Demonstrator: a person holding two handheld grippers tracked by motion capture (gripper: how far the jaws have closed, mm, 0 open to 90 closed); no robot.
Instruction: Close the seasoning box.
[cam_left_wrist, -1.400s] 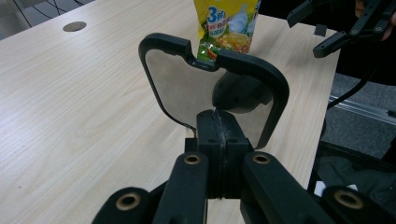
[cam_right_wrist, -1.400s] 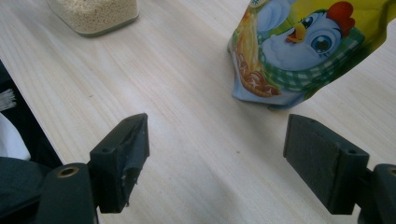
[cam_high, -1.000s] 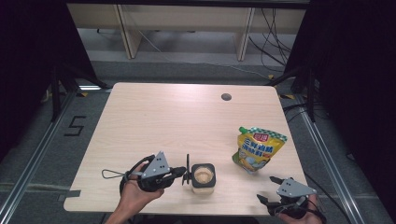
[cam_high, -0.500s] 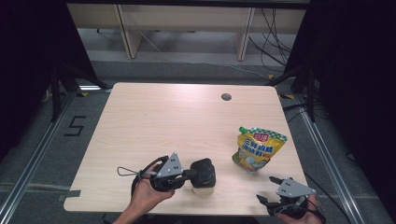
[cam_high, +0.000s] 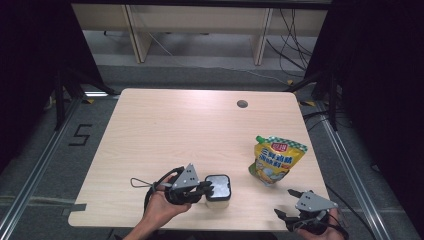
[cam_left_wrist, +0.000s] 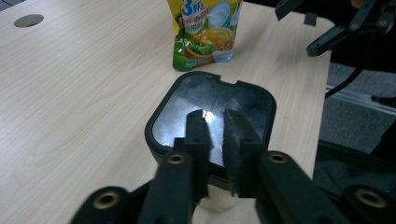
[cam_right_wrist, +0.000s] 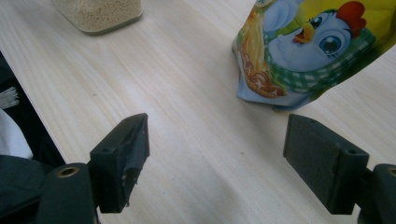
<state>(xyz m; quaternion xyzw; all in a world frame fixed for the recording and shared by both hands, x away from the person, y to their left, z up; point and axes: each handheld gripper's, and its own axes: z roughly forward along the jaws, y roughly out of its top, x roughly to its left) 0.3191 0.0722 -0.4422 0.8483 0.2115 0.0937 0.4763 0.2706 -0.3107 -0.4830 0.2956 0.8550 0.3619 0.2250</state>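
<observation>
A small clear square jar (cam_high: 218, 199) of pale grains (cam_right_wrist: 100, 14) stands near the table's front edge. A glossy black lid (cam_left_wrist: 215, 105) lies flat across its top. My left gripper (cam_high: 205, 189) reaches in from the left, its tips just above the lid (cam_high: 219, 184). Its jaws (cam_left_wrist: 215, 116) have just been opening and show a narrow gap with nothing in it. My right gripper (cam_high: 284, 203) rests wide open at the front right corner, nothing between its pads (cam_right_wrist: 224, 140). A yellow-green snack pouch (cam_high: 275, 161) lies just beyond it.
The light wooden table (cam_high: 165, 130) has a round cable hole (cam_high: 242, 104) at the back right. The pouch (cam_left_wrist: 205, 28) lies close behind the jar as the left gripper view shows it, with the right gripper (cam_left_wrist: 322, 23) beyond. Dark floor and rails surround the table.
A second ago the lid stood upright at the jar's left side with the grains showing. The lid now lies flat over the jar, and my left gripper has shifted right with it. The right gripper stayed still.
</observation>
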